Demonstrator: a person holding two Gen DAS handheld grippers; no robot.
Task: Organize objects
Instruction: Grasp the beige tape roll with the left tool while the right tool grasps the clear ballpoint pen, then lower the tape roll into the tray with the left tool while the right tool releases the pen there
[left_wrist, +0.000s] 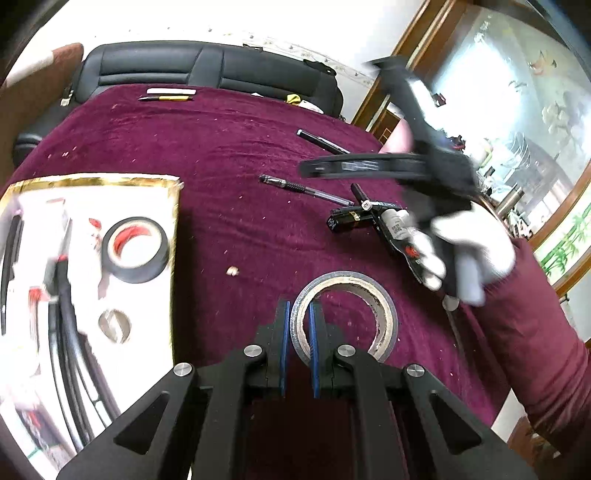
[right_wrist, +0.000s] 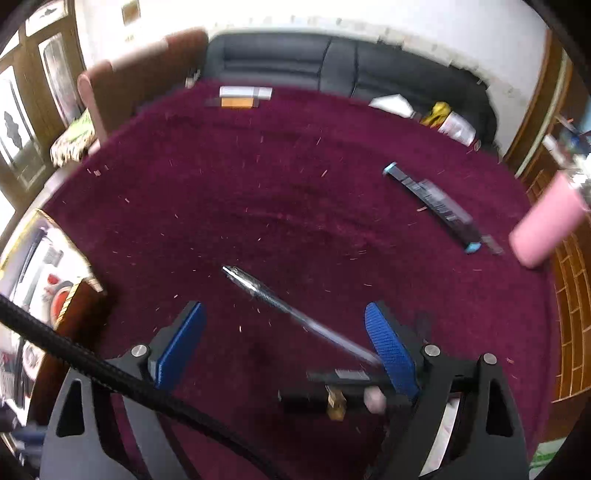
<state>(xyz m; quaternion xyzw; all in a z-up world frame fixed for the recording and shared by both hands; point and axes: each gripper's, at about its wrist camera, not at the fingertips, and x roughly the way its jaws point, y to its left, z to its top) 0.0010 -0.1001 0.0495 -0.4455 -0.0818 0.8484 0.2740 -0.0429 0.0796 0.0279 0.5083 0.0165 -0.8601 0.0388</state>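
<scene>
My left gripper (left_wrist: 299, 325) is shut on the near-left wall of a grey tape roll (left_wrist: 347, 277), one blue pad inside the ring and one outside, above the maroon cloth. To its left is a white gold-edged tray (left_wrist: 173, 221) holding a black tape roll (left_wrist: 135, 251). My right gripper (right_wrist: 286, 347) stands open over the cloth. A clear pen with a silver tip (right_wrist: 275, 300) lies slantwise between its blue pads, the thin end near the right pad. In the left wrist view a white-gloved hand (left_wrist: 476, 240) holds that gripper, which is blurred.
Two pens (left_wrist: 303, 188) (left_wrist: 321, 140) and a cluster of small black items (left_wrist: 354, 216) lie right of the middle. A black box with blue ends (right_wrist: 432, 203) and a pink cylinder (right_wrist: 543, 221) are at the right. A black sofa (left_wrist: 184, 62) backs the table; a braided cable (right_wrist: 74, 350) crosses the right wrist view.
</scene>
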